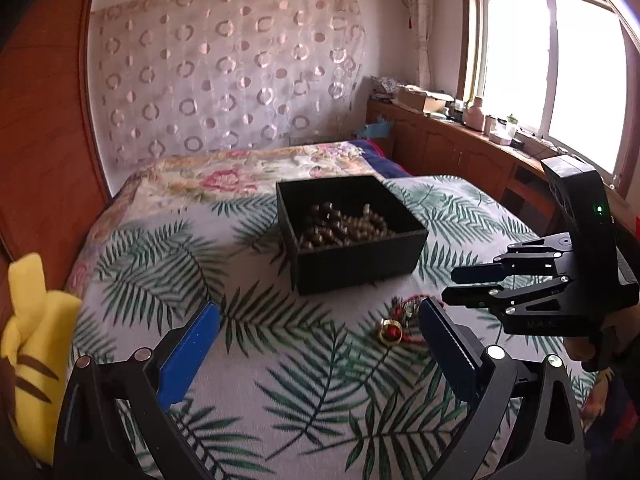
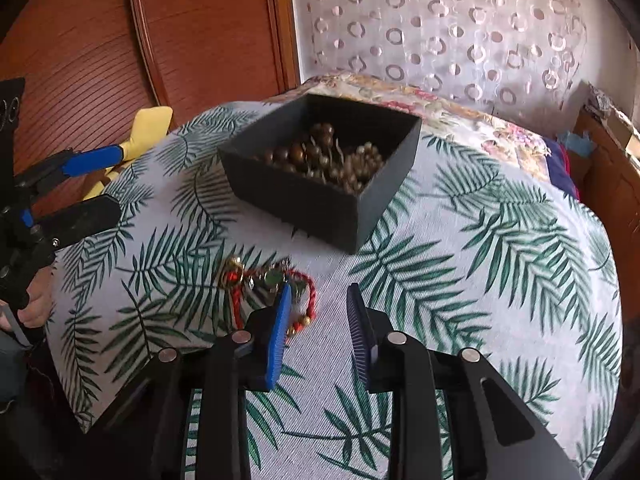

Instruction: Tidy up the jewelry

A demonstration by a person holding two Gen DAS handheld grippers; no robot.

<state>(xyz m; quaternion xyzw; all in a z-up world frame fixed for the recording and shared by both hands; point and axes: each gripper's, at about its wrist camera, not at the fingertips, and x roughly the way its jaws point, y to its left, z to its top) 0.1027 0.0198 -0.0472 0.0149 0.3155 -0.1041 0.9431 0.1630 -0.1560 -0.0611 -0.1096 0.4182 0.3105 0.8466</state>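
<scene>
1. Centrally, black box (image 2: 320,184) of brown beads (image 2: 336,160) sits beyond both grippers' fingertips.
2. Left gripper (image 1: 320,344): jaws wide, empty.
3. Right gripper (image 2: 318,320): jaws parted, empty.
4. Red bracelet (image 2: 276,284) lies beside the right gripper's left finger; pickup apparently pending, needing leftward centring.

A black box (image 1: 352,236) of brown beads (image 1: 344,226) (open-topped) sits beyond a red bracelet (image 1: 400,322).

A white bedspread (image 2: 460,280) printed with green palm fronds is shown, bearing a black box (image 2: 320,204) of brown beads (image 2: 332,160) and a red cord bracelet (image 2: 276,284) with gold charms. Blue pads are seen on the black left tongs (image 1: 320,344) and right tongs (image 2: 320,328); a yellow plush toy (image 1: 36,344) is striped brown.
</scene>
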